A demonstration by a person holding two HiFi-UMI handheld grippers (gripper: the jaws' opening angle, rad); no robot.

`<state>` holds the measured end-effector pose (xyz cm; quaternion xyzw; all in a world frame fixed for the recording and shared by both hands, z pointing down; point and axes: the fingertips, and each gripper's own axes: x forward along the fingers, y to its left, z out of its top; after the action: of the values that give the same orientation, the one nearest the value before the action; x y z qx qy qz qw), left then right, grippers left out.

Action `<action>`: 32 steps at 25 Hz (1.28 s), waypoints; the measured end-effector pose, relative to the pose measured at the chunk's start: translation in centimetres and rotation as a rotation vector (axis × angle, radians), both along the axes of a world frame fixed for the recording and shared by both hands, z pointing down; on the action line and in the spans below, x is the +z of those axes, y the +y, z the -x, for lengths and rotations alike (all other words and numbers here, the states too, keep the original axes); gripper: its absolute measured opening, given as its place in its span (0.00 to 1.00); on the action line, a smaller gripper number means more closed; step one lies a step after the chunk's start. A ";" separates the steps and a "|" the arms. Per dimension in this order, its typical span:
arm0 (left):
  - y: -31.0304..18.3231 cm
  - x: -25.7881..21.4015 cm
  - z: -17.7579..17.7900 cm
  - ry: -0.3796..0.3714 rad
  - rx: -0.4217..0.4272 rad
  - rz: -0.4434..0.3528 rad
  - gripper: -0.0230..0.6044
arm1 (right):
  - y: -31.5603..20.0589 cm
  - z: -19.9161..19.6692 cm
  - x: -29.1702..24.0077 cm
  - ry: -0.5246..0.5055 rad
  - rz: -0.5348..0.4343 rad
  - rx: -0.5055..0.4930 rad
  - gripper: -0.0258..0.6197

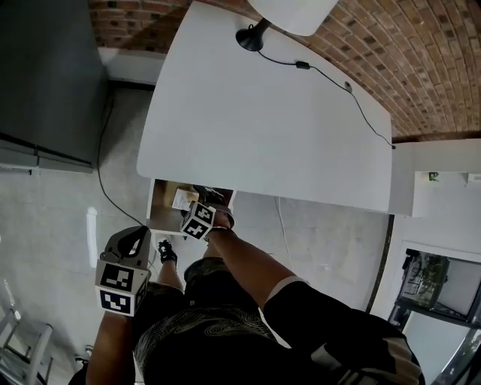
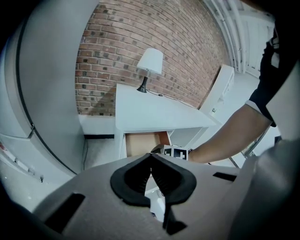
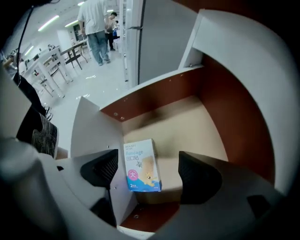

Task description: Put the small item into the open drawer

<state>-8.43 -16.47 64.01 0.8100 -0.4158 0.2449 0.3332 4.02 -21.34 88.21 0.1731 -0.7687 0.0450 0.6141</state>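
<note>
The small item is a white and blue bandage box [image 3: 140, 165]; it lies flat on the tan floor of the open drawer [image 3: 220, 93], close to the drawer's white side wall. My right gripper [image 3: 150, 171] hangs over it, open, with its dark pads on either side of the box and apart from it. From the head view, the drawer [image 1: 160, 209] sticks out beneath the white table [image 1: 263, 113], and the right gripper [image 1: 201, 208] reaches into it above the box [image 1: 184, 198]. My left gripper [image 1: 141, 236] stays back near my body, shut and empty [image 2: 151, 161].
A lamp [image 1: 289, 15] and its cable [image 1: 353, 98] sit at the table's far side against a brick wall. A dark grey cabinet [image 1: 45, 75] stands to the left. People [image 3: 96, 28] and tables show far off in the right gripper view.
</note>
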 end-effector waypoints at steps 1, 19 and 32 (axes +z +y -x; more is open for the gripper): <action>0.0 -0.3 -0.1 0.002 0.008 -0.005 0.06 | 0.1 0.0 -0.8 -0.011 -0.002 0.023 0.65; -0.4 -6.6 -0.6 0.028 0.101 -0.123 0.06 | 3.7 1.4 -17.8 -0.319 -0.060 0.201 0.05; 2.7 -13.3 -2.5 0.083 0.049 -0.220 0.06 | 7.2 -1.5 -33.1 -0.718 -0.059 0.433 0.05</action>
<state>-5.97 -13.74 50.75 0.8610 -0.4061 0.1721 0.2531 5.52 -14.12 55.13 0.3215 -0.8806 0.2087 0.2785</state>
